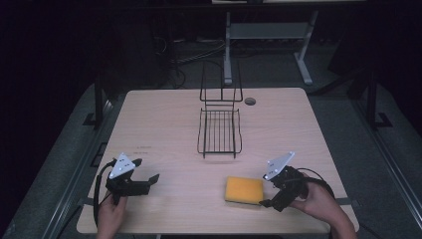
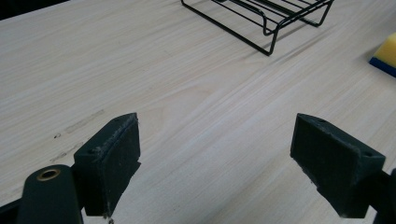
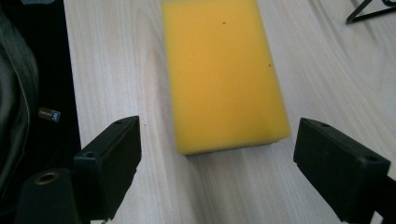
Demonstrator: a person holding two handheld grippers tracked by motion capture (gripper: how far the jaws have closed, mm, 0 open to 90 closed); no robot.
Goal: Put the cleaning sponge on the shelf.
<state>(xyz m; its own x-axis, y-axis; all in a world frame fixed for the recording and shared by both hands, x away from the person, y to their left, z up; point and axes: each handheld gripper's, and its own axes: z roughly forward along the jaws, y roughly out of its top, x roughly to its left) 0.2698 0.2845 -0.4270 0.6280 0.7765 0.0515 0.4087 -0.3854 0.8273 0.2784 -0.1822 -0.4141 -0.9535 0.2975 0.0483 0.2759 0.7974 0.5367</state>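
Rack (image 1: 219, 131) of black wire holds nothing on table (image 1: 164, 114).

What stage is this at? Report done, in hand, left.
Done: nothing visible; the wire rack sits empty mid-table. In hand: the right gripper is open, lined up on the near end of the yellow sponge, not gripping it. The left gripper is open over bare table. Left: presumably grasping and moving the sponge.

yellow sponge (image 1: 244, 189) flat on table (image 1: 169, 114)
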